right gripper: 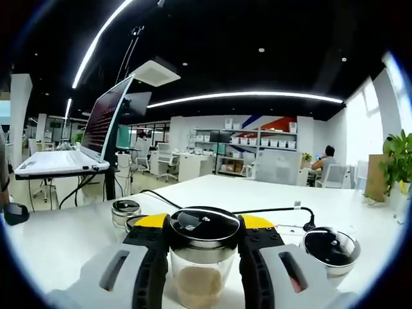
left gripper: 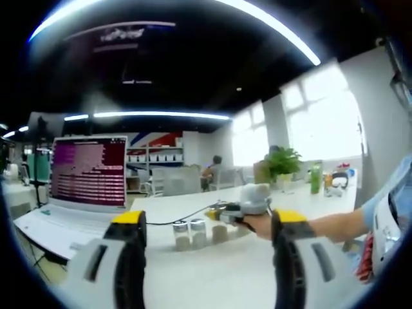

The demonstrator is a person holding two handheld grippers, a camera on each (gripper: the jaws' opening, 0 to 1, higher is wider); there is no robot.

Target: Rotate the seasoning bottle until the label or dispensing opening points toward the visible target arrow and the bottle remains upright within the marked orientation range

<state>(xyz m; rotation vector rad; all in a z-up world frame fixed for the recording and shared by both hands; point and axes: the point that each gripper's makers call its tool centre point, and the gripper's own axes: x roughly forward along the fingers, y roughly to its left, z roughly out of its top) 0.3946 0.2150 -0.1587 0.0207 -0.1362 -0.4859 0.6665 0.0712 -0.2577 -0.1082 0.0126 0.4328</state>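
A glass seasoning bottle (right gripper: 202, 257) with a black lid and brown powder inside stands upright on the white table (right gripper: 58, 238). My right gripper (right gripper: 204, 222) is shut on it, one yellow-tipped jaw pressing each side below the lid. In the left gripper view that right gripper (left gripper: 219, 217), held by a hand (left gripper: 261, 224), sits over the rightmost of three small bottles (left gripper: 219, 233). My left gripper (left gripper: 209, 220) hangs open a short way in front of them, with nothing between its jaws.
Two more bottles (left gripper: 181, 235) (left gripper: 197, 233) stand left of the gripped one, seen close as a small jar (right gripper: 125, 211) and a black-lidded jar (right gripper: 330, 248). An open laptop (left gripper: 90, 174) sits at the left. A black cable (right gripper: 257, 209) crosses the table behind.
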